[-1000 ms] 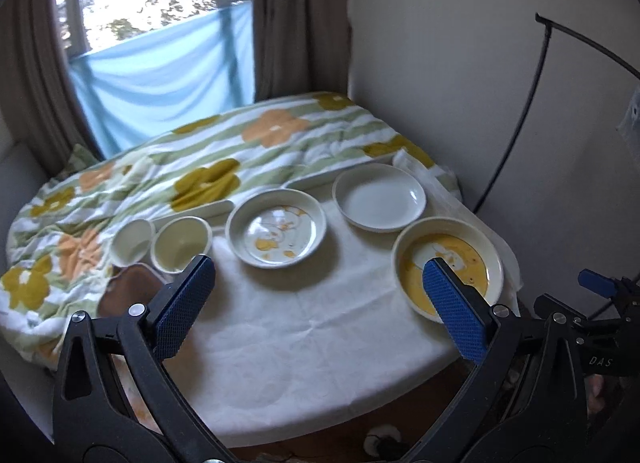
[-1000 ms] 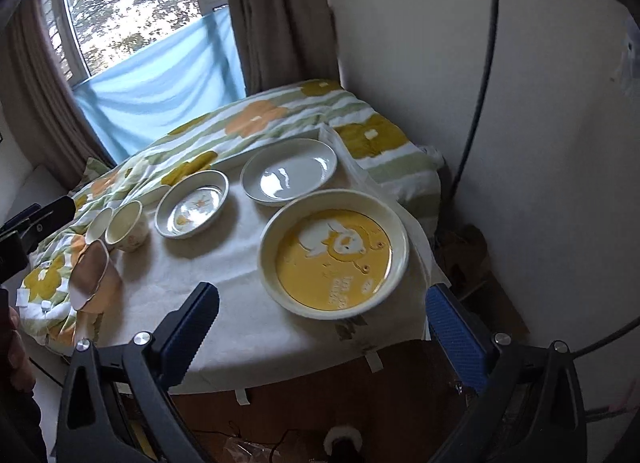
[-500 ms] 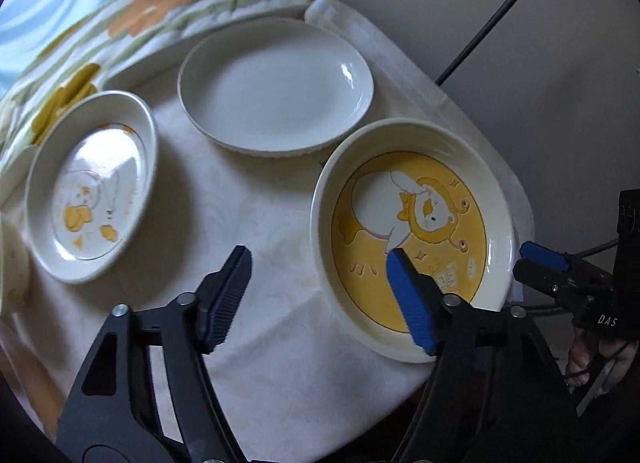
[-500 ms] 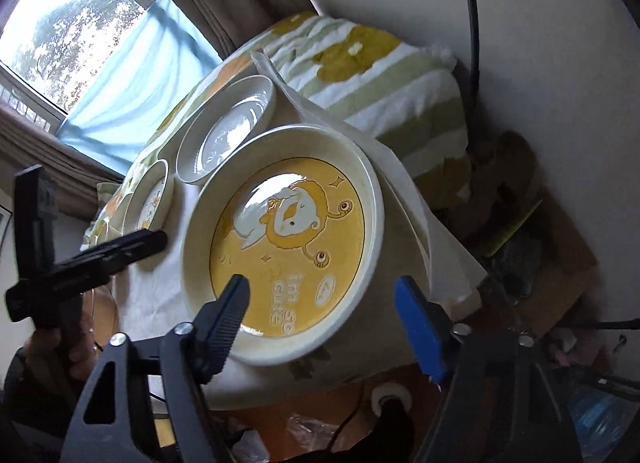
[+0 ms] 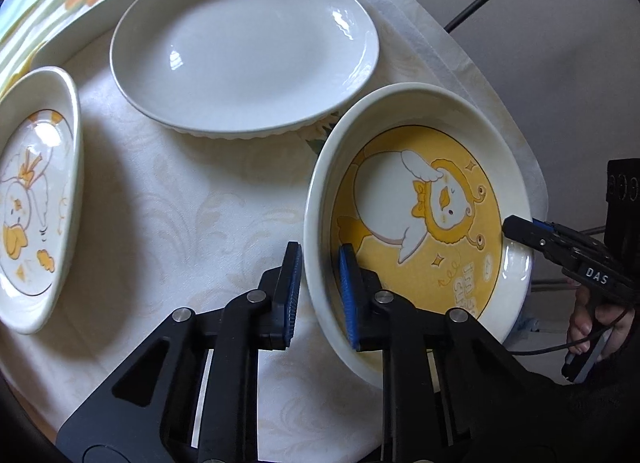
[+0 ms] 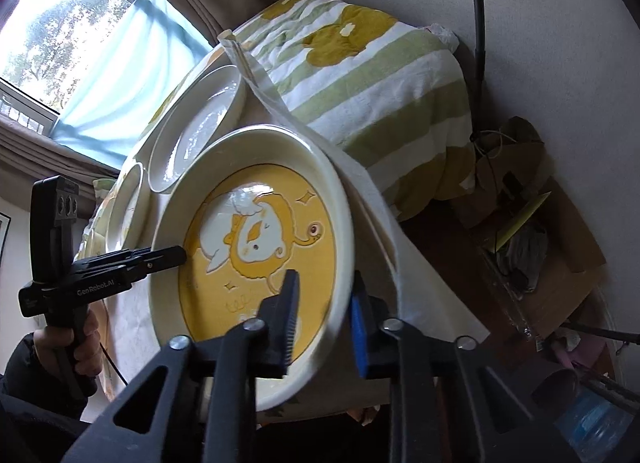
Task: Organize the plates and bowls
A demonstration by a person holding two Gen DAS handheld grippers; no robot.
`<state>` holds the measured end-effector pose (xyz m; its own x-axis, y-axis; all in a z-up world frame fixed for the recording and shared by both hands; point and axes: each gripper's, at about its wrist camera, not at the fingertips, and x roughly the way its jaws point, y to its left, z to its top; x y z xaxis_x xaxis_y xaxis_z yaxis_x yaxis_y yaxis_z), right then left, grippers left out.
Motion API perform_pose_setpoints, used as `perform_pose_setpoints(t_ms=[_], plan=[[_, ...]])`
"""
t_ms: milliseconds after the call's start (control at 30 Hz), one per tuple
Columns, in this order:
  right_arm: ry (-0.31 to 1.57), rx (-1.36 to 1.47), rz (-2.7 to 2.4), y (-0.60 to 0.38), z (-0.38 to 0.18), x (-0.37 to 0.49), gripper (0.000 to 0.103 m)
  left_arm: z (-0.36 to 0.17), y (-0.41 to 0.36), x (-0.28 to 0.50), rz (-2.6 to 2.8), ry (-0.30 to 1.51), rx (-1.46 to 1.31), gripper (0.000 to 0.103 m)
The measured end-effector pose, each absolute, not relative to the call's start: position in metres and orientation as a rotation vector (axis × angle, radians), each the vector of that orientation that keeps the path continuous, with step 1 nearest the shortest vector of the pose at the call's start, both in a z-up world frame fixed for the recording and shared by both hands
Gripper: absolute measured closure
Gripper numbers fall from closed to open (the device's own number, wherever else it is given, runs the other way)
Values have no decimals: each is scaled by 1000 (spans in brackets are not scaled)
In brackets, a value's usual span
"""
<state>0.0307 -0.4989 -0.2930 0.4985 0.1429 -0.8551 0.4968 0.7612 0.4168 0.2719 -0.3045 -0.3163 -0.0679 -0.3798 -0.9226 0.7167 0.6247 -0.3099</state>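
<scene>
Gripping the big yellow plate [image 5: 416, 223] | left gripper [image 5: 318, 295] and right gripper [image 6: 324, 323] pinched shut on opposite rims | next: lift level onto white plate [image 5: 244, 47]

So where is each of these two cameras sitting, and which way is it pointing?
Left wrist: rides on the left gripper, looking along its fingers across the table; its jaws straddle the yellow lion plate's near rim; the right gripper and the person's hand show at right.
Right wrist: rides on the right gripper, looking toward the window; its jaws straddle the opposite rim; the left gripper and hand show at left.
Shared: the yellow lion plate, the white plate, the duck plate.
</scene>
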Motion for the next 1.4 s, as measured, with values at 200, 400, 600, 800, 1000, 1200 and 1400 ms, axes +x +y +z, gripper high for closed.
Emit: perform_pose_setpoints(t_ms=[200, 400, 600, 800, 1000, 1200, 1400], plan=[[1048, 698, -245, -499, -296, 31, 89, -321, -313, 265, -953, 1364, 320, 88], [1056, 670, -252, -497, -294, 33, 89, -321, -326, 258, -944, 1326, 372, 88], [1046, 631, -228, -489, -289, 32, 88, -311, -314, 243, -950, 1284, 369, 88], [1053, 567, -179, -474, -277, 39, 88, -286, -274, 241, -914, 1251, 304, 88], [1058, 487, -59, -447, -255, 62, 88, -257, -220, 231, -816, 1209, 200, 88], [1082, 382, 118, -394, -244, 96, 88, -240, -136, 215, -648, 1193, 85, 88], [1154, 298, 301, -322, -256, 135, 88, -244, -48, 203, -478, 1229, -36, 88]])
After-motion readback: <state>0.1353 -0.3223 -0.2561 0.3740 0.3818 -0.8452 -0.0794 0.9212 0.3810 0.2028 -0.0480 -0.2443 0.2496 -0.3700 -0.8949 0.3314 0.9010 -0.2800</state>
